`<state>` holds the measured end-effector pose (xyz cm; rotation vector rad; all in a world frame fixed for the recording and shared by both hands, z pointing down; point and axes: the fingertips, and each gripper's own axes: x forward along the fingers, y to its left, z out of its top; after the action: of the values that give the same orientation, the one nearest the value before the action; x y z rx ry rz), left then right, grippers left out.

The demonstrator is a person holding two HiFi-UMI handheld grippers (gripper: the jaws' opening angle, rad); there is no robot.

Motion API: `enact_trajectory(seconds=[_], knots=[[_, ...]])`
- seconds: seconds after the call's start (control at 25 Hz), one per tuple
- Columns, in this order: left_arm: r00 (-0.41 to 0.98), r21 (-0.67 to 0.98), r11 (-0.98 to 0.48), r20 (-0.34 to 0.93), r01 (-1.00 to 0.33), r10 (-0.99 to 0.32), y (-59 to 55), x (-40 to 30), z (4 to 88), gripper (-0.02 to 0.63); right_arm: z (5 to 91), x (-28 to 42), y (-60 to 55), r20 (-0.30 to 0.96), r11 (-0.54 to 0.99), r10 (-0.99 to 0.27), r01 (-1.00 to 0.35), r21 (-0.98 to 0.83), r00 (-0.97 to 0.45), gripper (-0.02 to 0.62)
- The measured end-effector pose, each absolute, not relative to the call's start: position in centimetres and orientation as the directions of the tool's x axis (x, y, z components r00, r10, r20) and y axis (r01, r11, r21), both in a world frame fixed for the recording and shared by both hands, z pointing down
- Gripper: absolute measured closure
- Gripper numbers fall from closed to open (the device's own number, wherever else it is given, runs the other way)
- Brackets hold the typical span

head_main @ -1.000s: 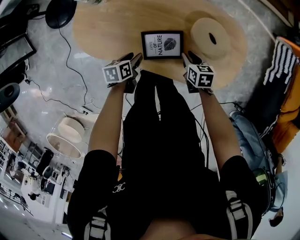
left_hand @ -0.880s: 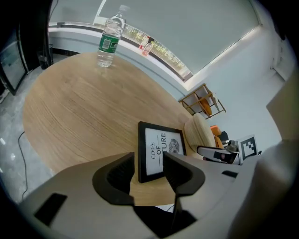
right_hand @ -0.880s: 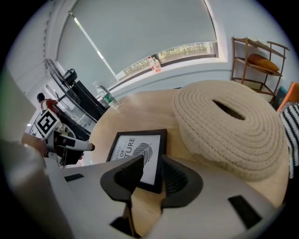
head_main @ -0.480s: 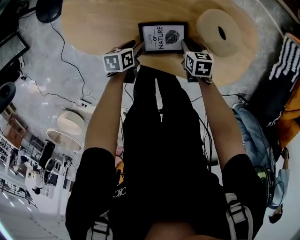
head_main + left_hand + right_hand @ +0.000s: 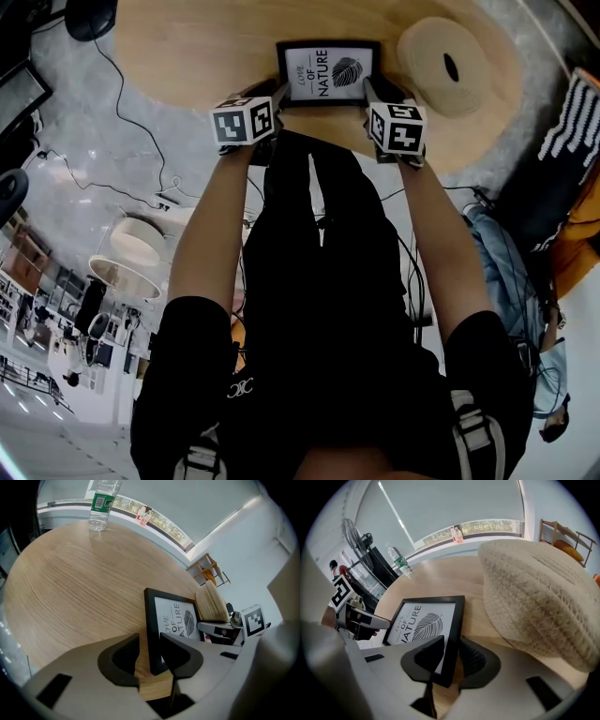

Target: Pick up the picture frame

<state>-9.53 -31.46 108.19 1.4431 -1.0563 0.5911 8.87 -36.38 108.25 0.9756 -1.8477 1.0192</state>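
Head view: one picture frame (image 5: 328, 72) lies face up near the near edge of a round wooden table (image 5: 206, 47). It is a black moulding around a white print of a leaf and lettering. Two grippers meet it, one at each short side.

The left gripper (image 5: 150, 644) straddles the frame's left edge. Its jaws are parted. The inner jaw overlaps the glass, and a strip of bare wood shows between the outer jaw and the moulding, so it has no grip on the frame.

The right gripper (image 5: 452, 651) straddles the frame's right edge near its lower corner. Its jaws are likewise parted, with about the same gap. The inner jaw lies over the print, and the ribbed outer pad sits just beside the moulding.

Whether the frame rests fully on the table cannot be told.

Differences between views: only the head view shows both grippers, the person's forearms and the whole frame at once. The left gripper view alone shows the gap beside the frame's left edge, and it also shows the other gripper at the frame's far side. The right gripper view shows the coarse weave of the woven dome (image 5: 539, 597), which stands just right of the frame. From above, the dome shows a dark hole in its top. A water bottle (image 5: 102, 506) stands well beyond the frame, at the table's far rim.

Count: one frame, two grippers, one woven dome, one bottle, one table.
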Motion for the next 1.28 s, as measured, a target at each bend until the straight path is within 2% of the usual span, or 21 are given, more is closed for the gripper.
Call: enact_trajectory(seconds=[0.16, 0.2, 0.36, 0.48, 0.72, 0.92, 1.16, 1.28], knots=[[0.452, 0.486, 0.097, 0.857, -0.869, -0.248, -31.7, -9.4, 108.0, 0.456, 108.4, 8.7, -36.5, 0.9, 0.374, -0.25, -0.893, -0.25, -0.356, 0.488], [0.461, 0.495, 0.106, 0.854, -0.862, -0.24, -31.8, -9.5, 107.6, 0.521, 108.1, 8.5, -36.4, 0.903, 0.362, -0.242, -0.897, -0.255, -0.355, 0.497], [0.447, 0.471, 0.096, 0.873, -0.877, -0.194, -30.9, -10.2, 105.7, 0.525, 105.5, 7.6, -35.7, 0.909, 0.343, -0.235, -0.904, -0.254, -0.345, 0.502], [0.447, 0.472, 0.081, 0.869, -0.878, -0.212, -30.1, -9.7, 103.2, 0.525, 102.9, 8.1, -34.9, 0.902, 0.349, -0.251, -0.902, -0.254, -0.35, 0.502], [0.46, 0.511, 0.072, 0.82, -0.857, -0.34, -29.4, -10.9, 94.2, 0.525, 92.9, 6.6, -35.1, 0.846, 0.388, -0.353, -0.885, -0.256, -0.399, 0.503], [0.434, 0.488, -0.023, 0.752, -0.872, -0.496, -30.2, -11.1, 82.3, 0.526, 80.8, 6.5, -35.8, 0.76, 0.437, -0.485, -0.873, -0.219, -0.433, 0.503], [0.386, 0.397, -0.157, 0.605, -0.904, -0.697, -31.6, -13.4, 64.4, 0.528, 63.1, 4.4, -36.9, 0.584, 0.485, -0.656, -0.86, -0.159, -0.478, 0.505], [0.368, 0.317, -0.232, 0.487, -0.92, -0.792, -33.8, -14.9, 55.5, 0.528, 54.0, 3.0, -38.8, 0.45, 0.495, -0.744, -0.86, -0.125, -0.494, 0.508]])
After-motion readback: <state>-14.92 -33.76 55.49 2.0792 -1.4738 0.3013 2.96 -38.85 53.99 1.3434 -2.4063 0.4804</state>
